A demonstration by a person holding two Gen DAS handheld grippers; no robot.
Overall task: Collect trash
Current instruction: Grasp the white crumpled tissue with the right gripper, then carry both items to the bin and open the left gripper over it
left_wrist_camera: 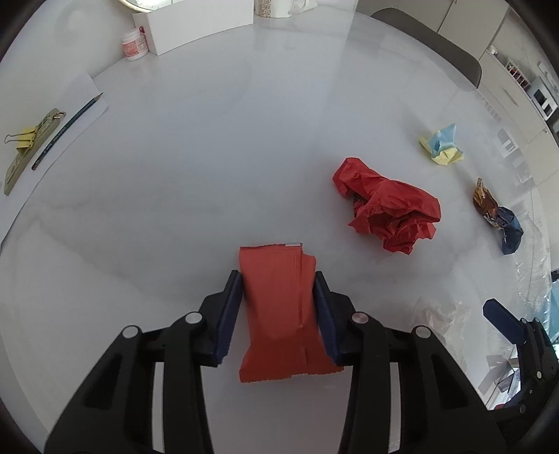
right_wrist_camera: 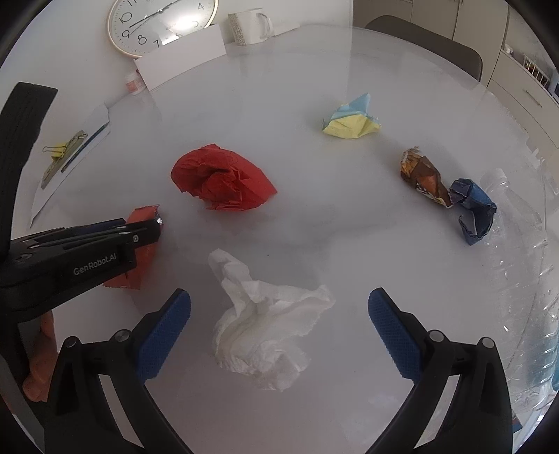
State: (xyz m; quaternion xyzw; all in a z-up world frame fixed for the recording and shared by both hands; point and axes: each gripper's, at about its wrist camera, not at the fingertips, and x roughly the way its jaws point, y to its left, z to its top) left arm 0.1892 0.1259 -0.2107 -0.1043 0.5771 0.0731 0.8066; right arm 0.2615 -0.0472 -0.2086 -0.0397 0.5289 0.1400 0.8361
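Note:
A flat orange-red wrapper [left_wrist_camera: 276, 314] lies on the white table [left_wrist_camera: 174, 209], and my left gripper [left_wrist_camera: 276, 279] is shut on it, a blue pad against each long side. The right wrist view shows that gripper [right_wrist_camera: 153, 227] from the side over the wrapper [right_wrist_camera: 139, 269]. My right gripper [right_wrist_camera: 279, 297] is open, its pads wide apart around a crumpled white tissue [right_wrist_camera: 269, 331] without touching it. More trash lies beyond: a crumpled red paper [right_wrist_camera: 223, 178], a yellow-and-blue paper wad [right_wrist_camera: 351, 120] and a brown-and-blue wrapper [right_wrist_camera: 443, 192].
A clear plastic bottle [right_wrist_camera: 524, 279] lies at the right edge. At the back stand a clock [right_wrist_camera: 160, 24], a mug [right_wrist_camera: 248, 26], a white box [left_wrist_camera: 195, 28] and a small jar [left_wrist_camera: 134, 45]. On the left, a paper sheet [left_wrist_camera: 52, 139] carries a pencil and a binder clip.

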